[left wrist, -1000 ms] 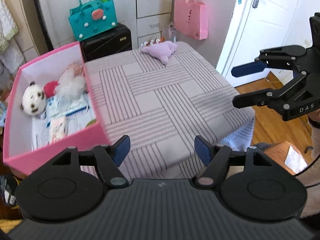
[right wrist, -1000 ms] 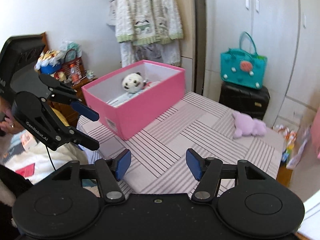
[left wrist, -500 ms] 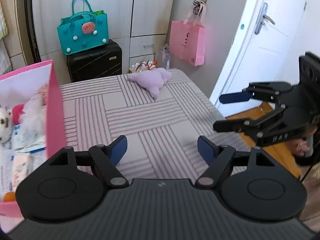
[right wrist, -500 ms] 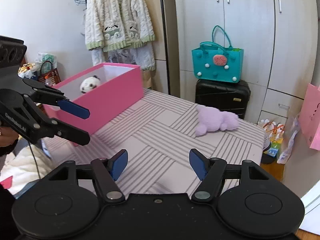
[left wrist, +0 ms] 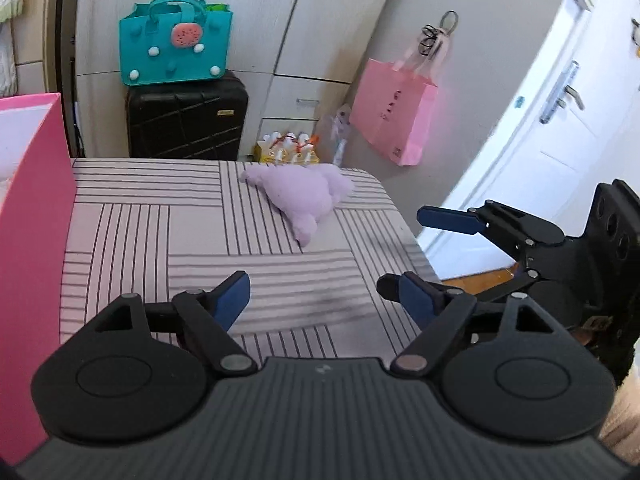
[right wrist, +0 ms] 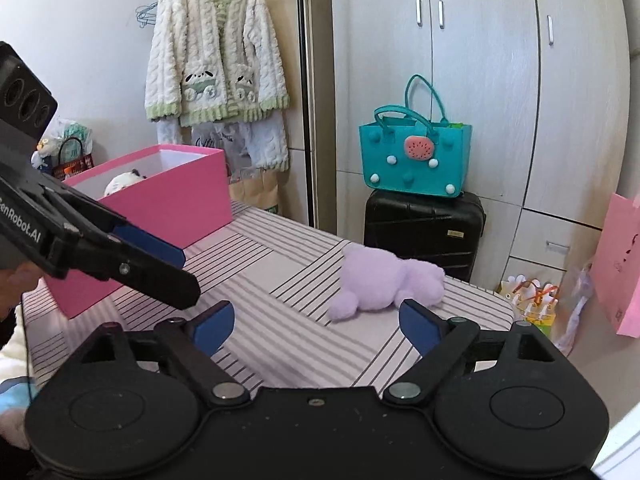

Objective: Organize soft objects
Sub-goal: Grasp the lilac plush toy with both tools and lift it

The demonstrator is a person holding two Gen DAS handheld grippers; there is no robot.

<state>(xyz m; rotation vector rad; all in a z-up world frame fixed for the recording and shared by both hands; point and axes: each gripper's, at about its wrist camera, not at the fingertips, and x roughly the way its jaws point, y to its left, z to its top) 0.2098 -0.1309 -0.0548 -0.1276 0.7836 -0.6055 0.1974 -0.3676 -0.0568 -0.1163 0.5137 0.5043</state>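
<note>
A purple plush toy (left wrist: 304,200) (right wrist: 384,280) lies on the far right part of the striped tablecloth (left wrist: 160,232). A pink box (left wrist: 36,200) (right wrist: 168,208) stands at the table's left, with a panda plush (right wrist: 122,182) showing inside it. My left gripper (left wrist: 322,294) hovers over the cloth short of the purple toy; its jaws are opening with nothing between them. My right gripper (right wrist: 316,322) is just short of the toy, its jaws also opening and empty. Each gripper shows in the other's view: the right gripper (left wrist: 416,250) and the left gripper (right wrist: 176,270).
Behind the table a teal handbag (left wrist: 176,48) sits on a black suitcase (left wrist: 186,120). A pink paper bag (left wrist: 394,120) hangs on the wall near a white door (left wrist: 560,120). A cardigan (right wrist: 216,60) hangs behind the box. The table's right edge drops off beside the toy.
Both grippers have moved forward and down toward the purple plush. The pink box has slid toward the left edge of both views. Both pairs of jaws stand wider.
</note>
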